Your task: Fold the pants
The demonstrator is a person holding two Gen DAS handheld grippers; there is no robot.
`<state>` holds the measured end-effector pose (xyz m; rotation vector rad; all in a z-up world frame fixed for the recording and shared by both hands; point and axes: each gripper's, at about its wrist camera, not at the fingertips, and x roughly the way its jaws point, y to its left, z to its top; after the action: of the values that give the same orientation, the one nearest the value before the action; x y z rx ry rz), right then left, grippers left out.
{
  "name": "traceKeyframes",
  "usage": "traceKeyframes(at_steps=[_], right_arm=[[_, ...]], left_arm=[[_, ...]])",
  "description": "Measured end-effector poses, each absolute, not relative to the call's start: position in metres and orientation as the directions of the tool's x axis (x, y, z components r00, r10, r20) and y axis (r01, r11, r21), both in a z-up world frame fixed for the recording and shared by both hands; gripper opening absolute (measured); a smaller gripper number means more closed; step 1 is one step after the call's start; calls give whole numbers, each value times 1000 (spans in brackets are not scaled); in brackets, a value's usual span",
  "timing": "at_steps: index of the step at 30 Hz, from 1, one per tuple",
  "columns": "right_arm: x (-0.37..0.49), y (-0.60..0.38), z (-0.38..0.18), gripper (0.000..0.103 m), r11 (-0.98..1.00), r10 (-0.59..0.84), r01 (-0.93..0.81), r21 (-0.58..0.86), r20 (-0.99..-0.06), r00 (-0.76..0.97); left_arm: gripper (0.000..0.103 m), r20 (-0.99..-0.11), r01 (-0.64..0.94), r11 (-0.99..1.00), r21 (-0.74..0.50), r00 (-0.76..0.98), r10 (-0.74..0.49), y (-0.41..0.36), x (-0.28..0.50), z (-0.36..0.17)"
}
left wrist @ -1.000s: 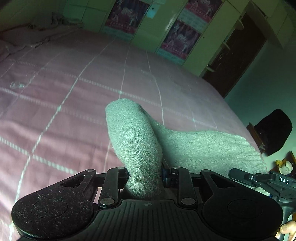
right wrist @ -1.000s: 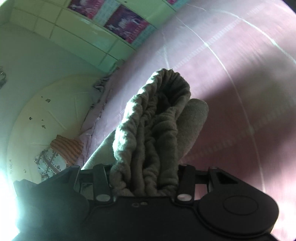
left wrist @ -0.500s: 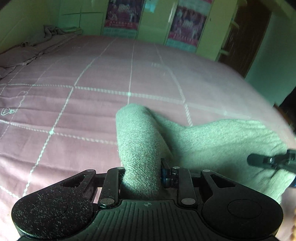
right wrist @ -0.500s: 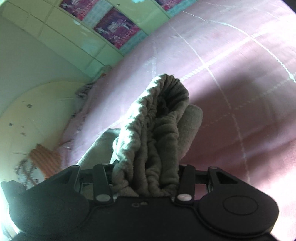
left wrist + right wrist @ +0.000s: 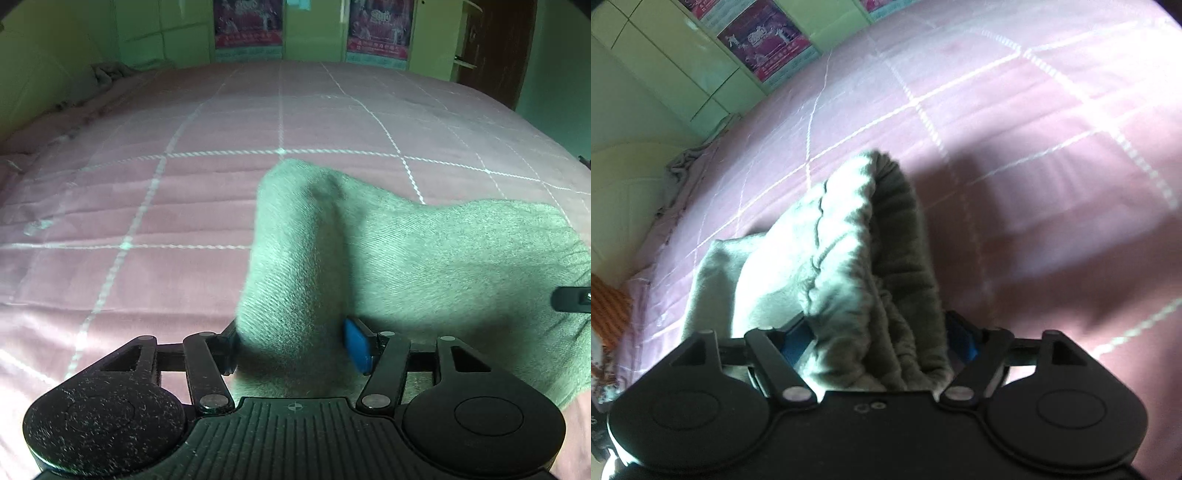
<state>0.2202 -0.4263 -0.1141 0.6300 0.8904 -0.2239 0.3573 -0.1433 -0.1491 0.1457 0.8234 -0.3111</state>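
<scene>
Pants (image 5: 424, 266) in grey knit lie on the pink checked bedspread (image 5: 184, 206), and you have a bunched fold of them standing up between each pair of fingers. Your left gripper (image 5: 299, 343) has just been opening: its blue pad (image 5: 356, 345) now shows beside the fold, so the cloth sits loose between spread jaws. Your right gripper (image 5: 877, 343) has also just been opening around the gathered waistband (image 5: 857, 236), with blue pads visible on both sides, no longer pinching it. Posters (image 5: 249, 22) hang on the far cupboards.
</scene>
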Motion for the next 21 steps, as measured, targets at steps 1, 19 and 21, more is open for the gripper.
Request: traceKeyframes(at_steps=[1,19,21], right_arm=[[217,-421,-109,75,828,40,421,370,-788,614],[199,-331,-113,53,961,-271,211,-180,-766,583],[195,-330,-116,53,958,-284,217,-190,-749,599]], left_arm=[[58,-728,313,949,32,658,-193,-141,354,-146],[58,-741,367,926,89,646,-185,-139,310,-157],[58,-747,353,933,74,639,-183,-137,312,-155]])
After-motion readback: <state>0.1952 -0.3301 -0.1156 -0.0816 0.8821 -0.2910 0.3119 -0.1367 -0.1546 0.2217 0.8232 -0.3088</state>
